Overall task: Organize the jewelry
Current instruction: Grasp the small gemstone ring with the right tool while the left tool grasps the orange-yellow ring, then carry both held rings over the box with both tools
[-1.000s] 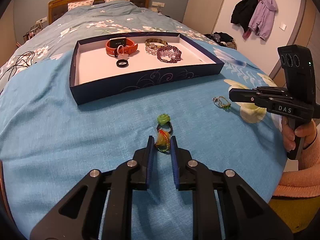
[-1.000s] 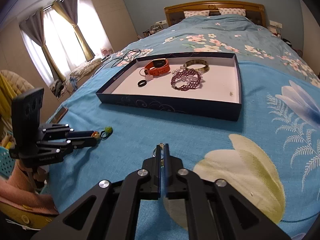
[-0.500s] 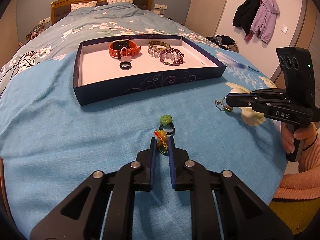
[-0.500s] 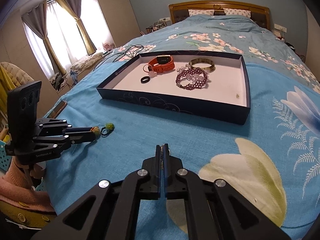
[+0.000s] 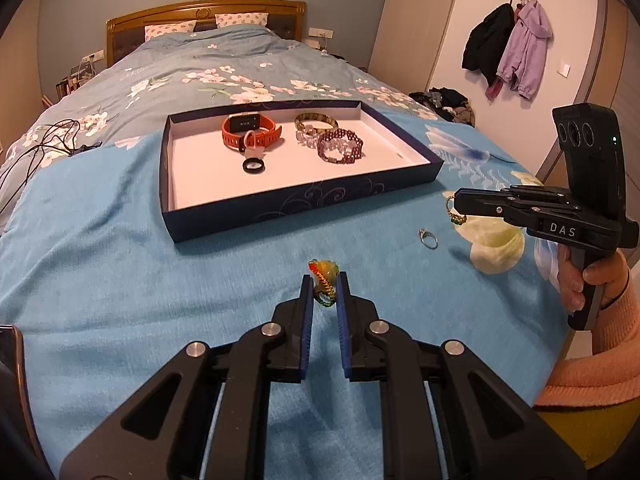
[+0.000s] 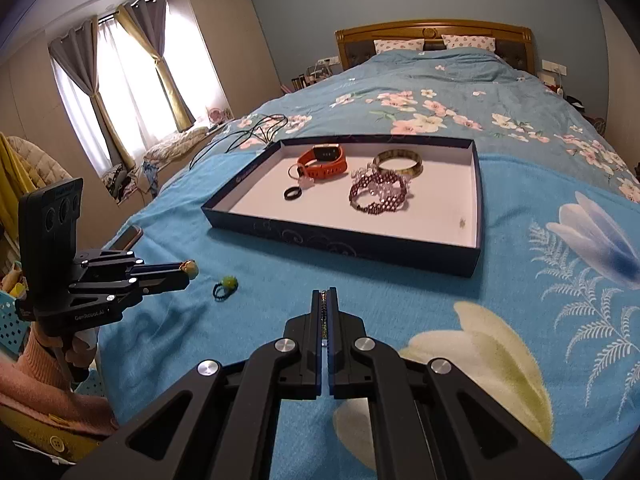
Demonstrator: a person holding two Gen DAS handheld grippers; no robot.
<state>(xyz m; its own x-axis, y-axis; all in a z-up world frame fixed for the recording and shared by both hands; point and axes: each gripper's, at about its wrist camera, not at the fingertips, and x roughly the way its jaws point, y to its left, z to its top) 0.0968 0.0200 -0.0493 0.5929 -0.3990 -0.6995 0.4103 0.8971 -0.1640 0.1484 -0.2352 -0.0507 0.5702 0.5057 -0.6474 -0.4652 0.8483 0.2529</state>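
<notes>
My left gripper (image 5: pixel 324 286) is shut on a beaded ring with a yellow flower (image 5: pixel 323 274) and holds it above the blue blanket. My right gripper (image 6: pixel 327 300) is shut on a thin ring with a green stone, seen at its tip in the left wrist view (image 5: pixel 453 212). A silver ring (image 5: pixel 428 239) lies on the blanket. A green-flower ring (image 6: pixel 225 286) lies on the blanket near the left gripper (image 6: pixel 188 270). The dark blue tray (image 5: pixel 304 202) holds an orange watch (image 5: pixel 250 130), a black ring (image 5: pixel 253 167), a bangle (image 5: pixel 316 122) and purple beaded bracelets (image 5: pixel 340 146).
A phone (image 6: pixel 127 237) lies at the blanket's left edge. Black cables (image 5: pixel 44 136) trail on the floral bedspread behind the tray. Coats (image 5: pixel 508 48) hang on the wall at the right. The bed edge runs close to the person's hands.
Both grippers have lifted away from the blanket with their rings. The green-flower ring stayed on the blanket, and a silver ring now shows below the right gripper.
</notes>
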